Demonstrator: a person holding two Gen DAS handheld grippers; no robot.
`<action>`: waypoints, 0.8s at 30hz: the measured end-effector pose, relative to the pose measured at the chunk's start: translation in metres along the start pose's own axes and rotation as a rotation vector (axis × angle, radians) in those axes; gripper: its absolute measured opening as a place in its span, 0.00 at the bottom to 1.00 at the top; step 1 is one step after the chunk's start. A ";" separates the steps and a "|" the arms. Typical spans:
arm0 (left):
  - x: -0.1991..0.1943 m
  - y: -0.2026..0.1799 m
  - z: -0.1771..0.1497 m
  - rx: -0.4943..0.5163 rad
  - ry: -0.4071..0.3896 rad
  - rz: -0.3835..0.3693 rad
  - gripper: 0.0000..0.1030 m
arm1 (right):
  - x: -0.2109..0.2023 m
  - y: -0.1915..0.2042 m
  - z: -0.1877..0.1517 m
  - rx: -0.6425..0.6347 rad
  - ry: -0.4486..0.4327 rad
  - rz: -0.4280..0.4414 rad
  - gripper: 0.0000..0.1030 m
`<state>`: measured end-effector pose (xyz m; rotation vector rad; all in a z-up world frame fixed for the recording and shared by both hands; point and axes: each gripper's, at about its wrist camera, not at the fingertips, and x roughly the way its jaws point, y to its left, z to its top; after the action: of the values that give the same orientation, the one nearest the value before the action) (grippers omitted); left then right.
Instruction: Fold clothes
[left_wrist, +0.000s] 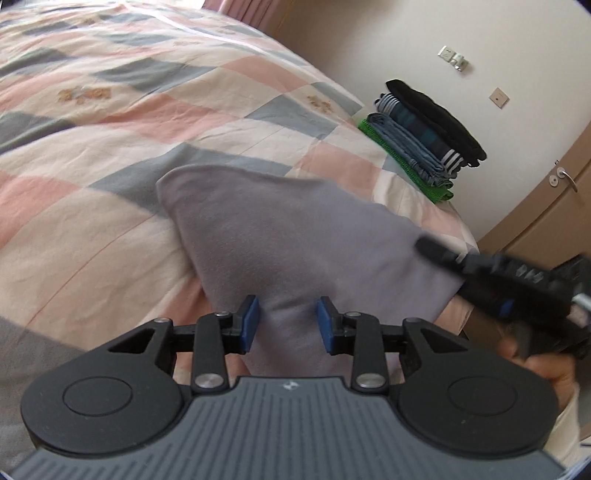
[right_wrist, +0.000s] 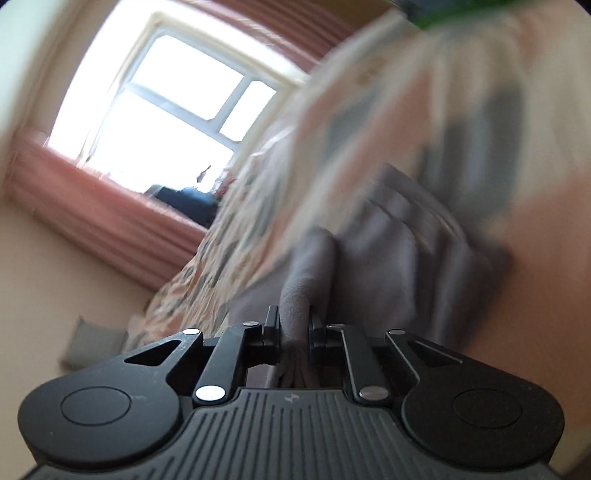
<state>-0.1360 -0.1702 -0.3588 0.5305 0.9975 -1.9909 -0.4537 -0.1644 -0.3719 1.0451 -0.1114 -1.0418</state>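
Open bed to the left, stack and wall to the right

From the left wrist view, the checked bed (left_wrist: 110, 122) lies bare and wide to the left and ahead of the left gripper (left_wrist: 286, 319), giving free passage there. The grey garment (left_wrist: 295, 236) lies directly in front, a fold of it running between the spread blue pads (left_wrist: 251, 317) without clear contact. On the right, the right gripper (left_wrist: 428, 245) reaches in across the garment's edge and blocks that side. Farther right, 1 stack of folded clothes (left_wrist: 432, 133) sits at the bed's corner, close to the wall (left_wrist: 480, 37); a door (left_wrist: 561, 206) stands beyond it. The right wrist view is blurred.
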 end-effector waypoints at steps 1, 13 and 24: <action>0.003 -0.006 0.002 0.010 -0.002 -0.010 0.28 | -0.007 0.013 0.005 -0.073 -0.021 -0.010 0.13; 0.039 -0.045 0.006 0.123 0.029 -0.007 0.29 | -0.059 -0.048 -0.020 0.035 -0.134 -0.153 0.12; 0.052 -0.046 0.004 0.161 0.044 0.027 0.28 | -0.058 -0.039 -0.022 -0.034 -0.218 -0.255 0.11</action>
<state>-0.2038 -0.1826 -0.3700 0.6740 0.8566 -2.0541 -0.4990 -0.1104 -0.3919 0.9278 -0.1391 -1.3837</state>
